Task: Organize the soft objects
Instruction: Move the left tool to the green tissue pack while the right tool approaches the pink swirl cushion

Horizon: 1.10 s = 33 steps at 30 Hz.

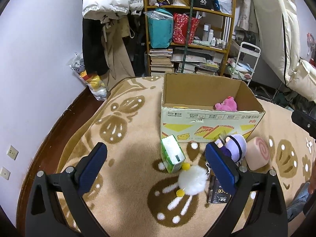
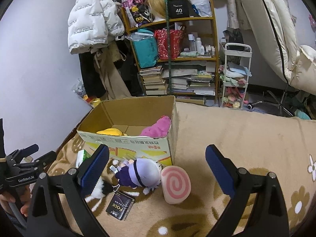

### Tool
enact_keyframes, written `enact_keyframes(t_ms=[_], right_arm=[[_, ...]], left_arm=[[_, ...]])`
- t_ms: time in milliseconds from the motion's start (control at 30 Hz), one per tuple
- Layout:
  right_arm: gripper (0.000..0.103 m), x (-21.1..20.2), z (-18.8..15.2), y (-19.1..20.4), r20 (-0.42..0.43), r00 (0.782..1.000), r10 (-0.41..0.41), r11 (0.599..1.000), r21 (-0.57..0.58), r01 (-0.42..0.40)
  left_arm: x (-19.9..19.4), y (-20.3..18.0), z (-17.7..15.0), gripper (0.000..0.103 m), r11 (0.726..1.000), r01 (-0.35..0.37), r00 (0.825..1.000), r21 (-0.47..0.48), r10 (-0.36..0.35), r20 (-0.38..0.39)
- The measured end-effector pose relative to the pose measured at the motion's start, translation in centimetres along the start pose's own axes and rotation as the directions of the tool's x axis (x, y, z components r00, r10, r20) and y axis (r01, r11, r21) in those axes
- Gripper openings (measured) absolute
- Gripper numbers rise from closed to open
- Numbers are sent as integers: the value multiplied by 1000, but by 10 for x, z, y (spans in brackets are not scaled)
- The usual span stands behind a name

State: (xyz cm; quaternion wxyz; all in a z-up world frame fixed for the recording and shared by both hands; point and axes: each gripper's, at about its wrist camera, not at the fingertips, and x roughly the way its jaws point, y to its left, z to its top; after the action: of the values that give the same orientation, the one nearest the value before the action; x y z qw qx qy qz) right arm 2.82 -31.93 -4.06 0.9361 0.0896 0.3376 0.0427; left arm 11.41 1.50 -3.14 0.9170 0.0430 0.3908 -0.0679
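Observation:
An open cardboard box (image 1: 209,126) (image 2: 130,142) stands on the patterned blanket, holding a pink plush (image 1: 226,104) (image 2: 157,128) and a yellow plush (image 2: 109,132). In front of it lie a purple-haired doll (image 1: 235,146) (image 2: 141,172), a pink swirl-roll cushion (image 1: 257,153) (image 2: 175,184), a white fluffy pom-pom toy (image 1: 192,179) (image 2: 98,192) and a green tissue pack (image 1: 172,154) (image 2: 83,156). My left gripper (image 1: 156,169) is open above the blanket, near the pom-pom toy. My right gripper (image 2: 158,167) is open, hovering over the doll and cushion. Neither holds anything.
A black "Face" packet (image 1: 218,194) (image 2: 120,206) lies beside the toys. Behind the blanket stand a cluttered wooden shelf (image 1: 189,29) (image 2: 173,39), hanging coats, a white cart (image 2: 236,75) and a bag of plush toys (image 1: 90,77). A hand (image 2: 11,201) holds the left gripper's handle.

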Motion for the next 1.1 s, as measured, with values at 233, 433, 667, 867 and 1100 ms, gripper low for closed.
enact_keyframes(t_ms=[233, 433, 667, 867, 1100], right_arm=[[102, 11, -3, -3, -14, 1000, -25, 1000, 6, 25], [102, 19, -4, -7, -28, 999, -33, 999, 16, 34], [102, 28, -8, -10, -42, 998, -48, 999, 10, 48], [102, 38, -10, -13, -60, 997, -58, 998, 19, 60], [102, 54, -15, -16, -103, 992, -67, 997, 25, 70]], left_arm=[[8, -6, 0, 98, 1000, 0, 1000, 11, 0, -8], [21, -7, 1, 98, 1000, 13, 999, 2, -13, -36], [33, -6, 1, 98, 1000, 14, 999, -18, -14, -37], [46, -7, 3, 98, 1000, 20, 999, -21, -21, -48], [71, -6, 0, 98, 1000, -5, 995, -20, 3, -104]])
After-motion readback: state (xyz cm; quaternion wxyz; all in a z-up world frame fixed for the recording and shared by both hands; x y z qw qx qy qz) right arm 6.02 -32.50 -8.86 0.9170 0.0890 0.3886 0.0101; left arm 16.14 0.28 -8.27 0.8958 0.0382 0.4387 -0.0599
